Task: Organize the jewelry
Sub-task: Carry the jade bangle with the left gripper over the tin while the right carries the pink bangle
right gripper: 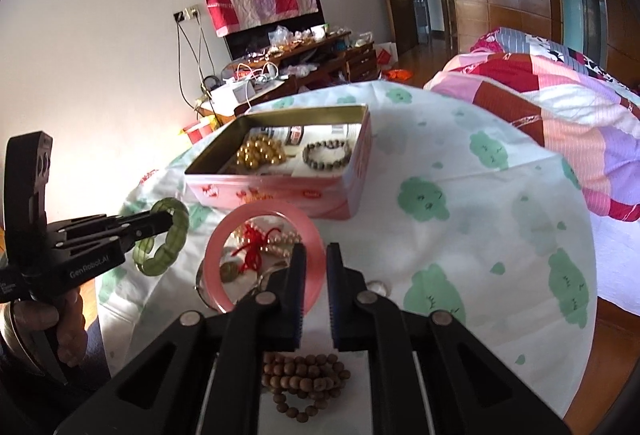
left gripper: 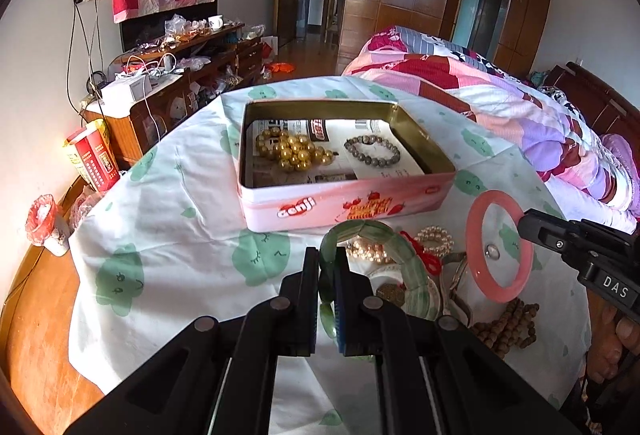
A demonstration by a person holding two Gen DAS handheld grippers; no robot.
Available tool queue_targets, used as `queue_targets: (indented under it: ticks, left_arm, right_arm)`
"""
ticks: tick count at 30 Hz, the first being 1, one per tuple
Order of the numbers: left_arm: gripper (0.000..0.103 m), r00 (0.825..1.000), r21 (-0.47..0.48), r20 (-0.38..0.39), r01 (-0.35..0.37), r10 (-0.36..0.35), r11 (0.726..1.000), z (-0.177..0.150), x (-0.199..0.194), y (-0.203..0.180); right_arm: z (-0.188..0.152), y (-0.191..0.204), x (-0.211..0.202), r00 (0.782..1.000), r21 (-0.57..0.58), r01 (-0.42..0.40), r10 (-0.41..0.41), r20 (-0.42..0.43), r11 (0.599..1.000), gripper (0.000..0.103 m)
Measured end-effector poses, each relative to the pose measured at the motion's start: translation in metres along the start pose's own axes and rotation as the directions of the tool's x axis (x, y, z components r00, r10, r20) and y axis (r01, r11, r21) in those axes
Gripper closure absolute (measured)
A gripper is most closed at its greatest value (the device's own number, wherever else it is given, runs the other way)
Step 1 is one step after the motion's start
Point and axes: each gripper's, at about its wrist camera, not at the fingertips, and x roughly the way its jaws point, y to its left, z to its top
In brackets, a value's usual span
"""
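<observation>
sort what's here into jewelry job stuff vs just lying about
Job:
- pink biscuit tin
- gold bead string
- grey bead bracelet
- green jade bangle, in left gripper
- pink ring bangle, in right gripper
- brown wooden beads

Lying about:
- red carton
- patchwork quilt

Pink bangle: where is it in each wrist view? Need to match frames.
Left wrist view: pink bangle at right of centre, held up by the right gripper coming in from the right edge.
Right wrist view: pink bangle at lower centre, its right side between that gripper's own fingers.
Shared landmark: the open pink tin just behind it.
</observation>
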Motion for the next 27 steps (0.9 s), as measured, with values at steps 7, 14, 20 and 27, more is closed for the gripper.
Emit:
queue_targets:
  ticks: [7,14,20,27]
  left_arm:
    - [0.098,1.000,0.007,0.024,-0.013,0.013,1.000,0.012,0.000,0.003]
    - [0.098,0.998,0.010,0.058,-0.013,0.012,1.000,0.029,0.000,0.005]
    - [0.098,0.997,0.006,0.070,-0.014,0.013,1.000,0.040,0.004,0.008]
    - [0.097,0.997,0.018,0.078,-0.019,0.018,1.000,0.052,0.009,0.009]
  right_arm:
    - [0.012,-0.002,0.005,1.000,0.001,0.004,-0.004,0.016,1.000,0.091]
    - [0.028,-0.004,0.007,0.999,-0.004,0.005,-0.005,0.036,1.000,0.091]
    - [0.042,-0.005,0.011,0.999,-0.010,0.006,-0.006,0.049,1.000,0.091]
    - [0.057,-0.004,0.015,0.998,-0.025,0.007,-0.006,0.057,1.000,0.091]
